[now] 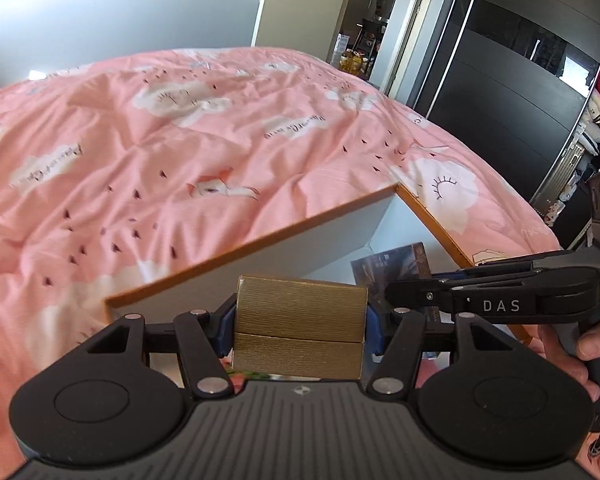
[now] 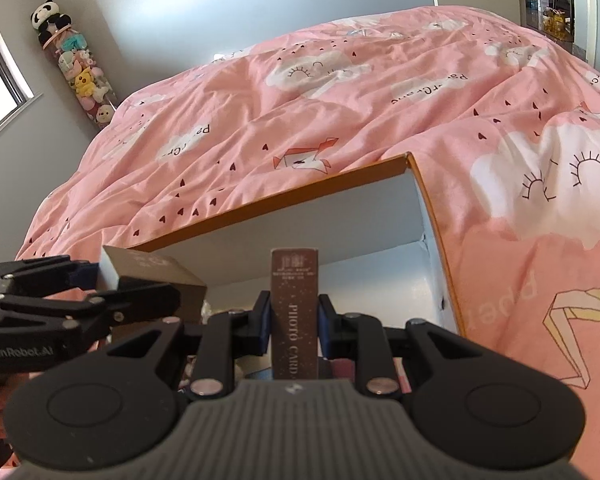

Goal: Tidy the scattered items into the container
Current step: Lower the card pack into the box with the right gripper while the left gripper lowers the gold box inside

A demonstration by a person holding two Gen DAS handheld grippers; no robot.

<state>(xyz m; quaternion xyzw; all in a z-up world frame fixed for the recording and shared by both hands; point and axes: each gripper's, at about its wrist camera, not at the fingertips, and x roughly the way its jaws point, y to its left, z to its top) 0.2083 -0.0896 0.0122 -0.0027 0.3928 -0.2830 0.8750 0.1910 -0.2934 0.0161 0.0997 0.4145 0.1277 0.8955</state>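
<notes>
- Left wrist view: nearest the lens, the left gripper (image 1: 300,326) has its blue pads pressed on both sides of a gold box (image 1: 300,330), jaws standing wide to fit it.
- Box and gripper hang over the near corner of the container (image 1: 228,250), an open white carton with an orange rim, sitting on the pink bedspread (image 1: 180,140).
- Inside, a dark card pack (image 1: 392,268) lies on the white floor near the far corner; open floor shows around it.
- From the right, the right gripper (image 1: 396,294) reaches in over the container's right rim, a hand (image 1: 572,356) on its handle; its fingertips are close beside the gold box.
- Bedspread beyond the far rim is open and unobstructed.
- Right wrist view: closest in, the right gripper (image 2: 294,320) is clamped, jaws narrow, on a brown photo card box (image 2: 295,312) held upright on its edge.
- It hangs over the container (image 2: 284,204), whose far wall and right corner are bare white.
- At left, the left gripper (image 2: 112,296) carries the gold box (image 2: 156,270) just inside the left rim.
</notes>
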